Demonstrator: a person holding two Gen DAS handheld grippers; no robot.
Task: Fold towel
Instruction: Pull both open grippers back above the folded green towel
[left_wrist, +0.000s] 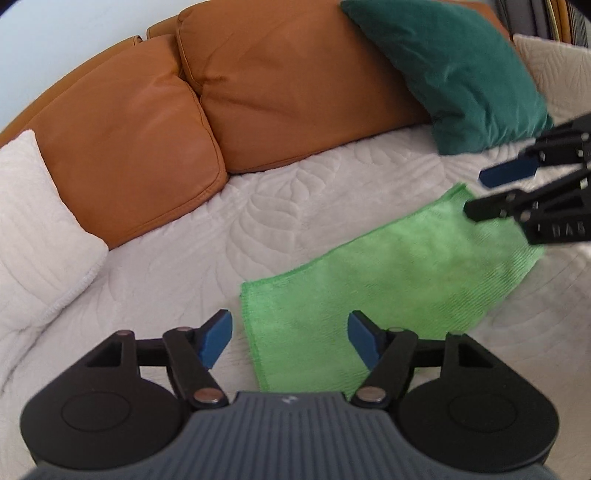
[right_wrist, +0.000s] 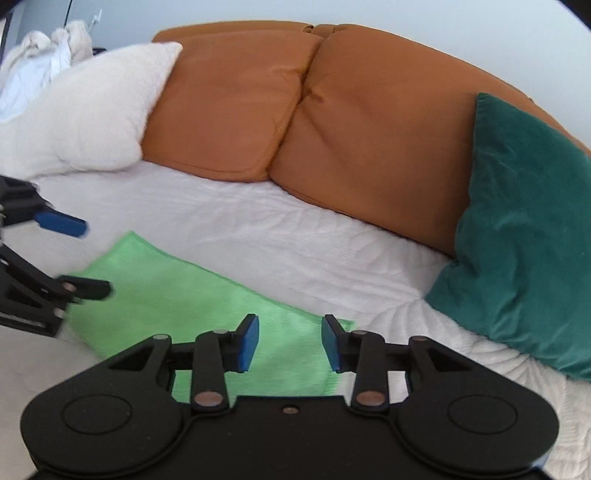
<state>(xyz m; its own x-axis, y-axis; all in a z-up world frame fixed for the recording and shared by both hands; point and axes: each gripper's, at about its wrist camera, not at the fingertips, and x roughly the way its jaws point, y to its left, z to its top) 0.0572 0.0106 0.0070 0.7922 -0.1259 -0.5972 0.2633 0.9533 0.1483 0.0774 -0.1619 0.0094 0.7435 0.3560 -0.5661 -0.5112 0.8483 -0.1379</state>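
Observation:
A bright green towel lies flat on the white quilted sofa cover; it also shows in the right wrist view. My left gripper is open and empty, hovering over the towel's near left corner. My right gripper is open and empty above the towel's right end. Each gripper shows in the other's view: the right one over the towel's far right corner, the left one over its left end.
Two orange back cushions line the sofa back. A dark green pillow leans at the right, close to the towel's far corner. A white fluffy pillow sits at the left. White cloth is piled beyond it.

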